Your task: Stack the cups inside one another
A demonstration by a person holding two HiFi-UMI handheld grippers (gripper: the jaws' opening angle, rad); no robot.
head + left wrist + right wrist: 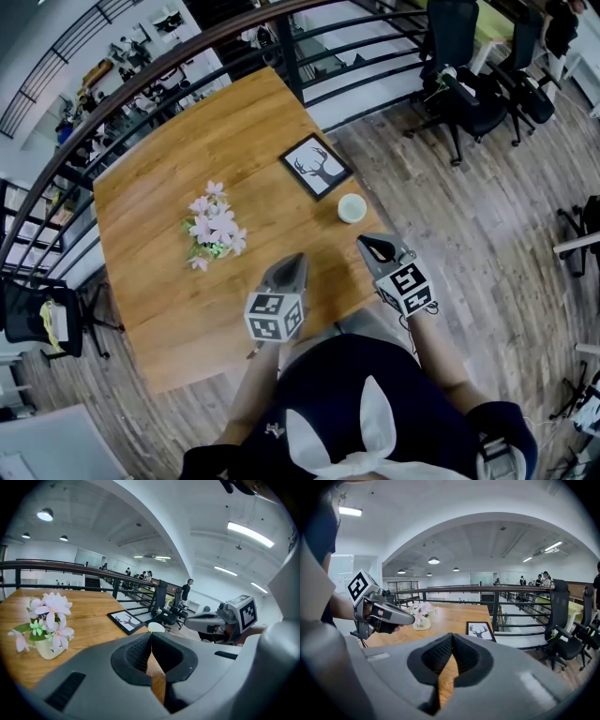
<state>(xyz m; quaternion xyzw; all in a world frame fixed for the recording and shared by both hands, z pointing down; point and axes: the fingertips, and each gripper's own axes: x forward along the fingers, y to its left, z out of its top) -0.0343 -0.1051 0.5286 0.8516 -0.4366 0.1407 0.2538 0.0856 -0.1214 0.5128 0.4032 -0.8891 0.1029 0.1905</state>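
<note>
Holding both the left gripper [296, 259] and right gripper [368, 245] fully closed and empty, you face the cup [352, 208] just ahead of the right one, at the desk [159, 281] edge; approaching with closed jaws could knock it off.

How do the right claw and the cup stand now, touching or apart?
Apart. The head view shows bare table between the right claw and the cup; the claw is shut on nothing.

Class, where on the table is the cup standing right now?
In the head view the cup stands near the right edge of the wooden table, just below the framed deer picture and just ahead of the shut right gripper.
</note>
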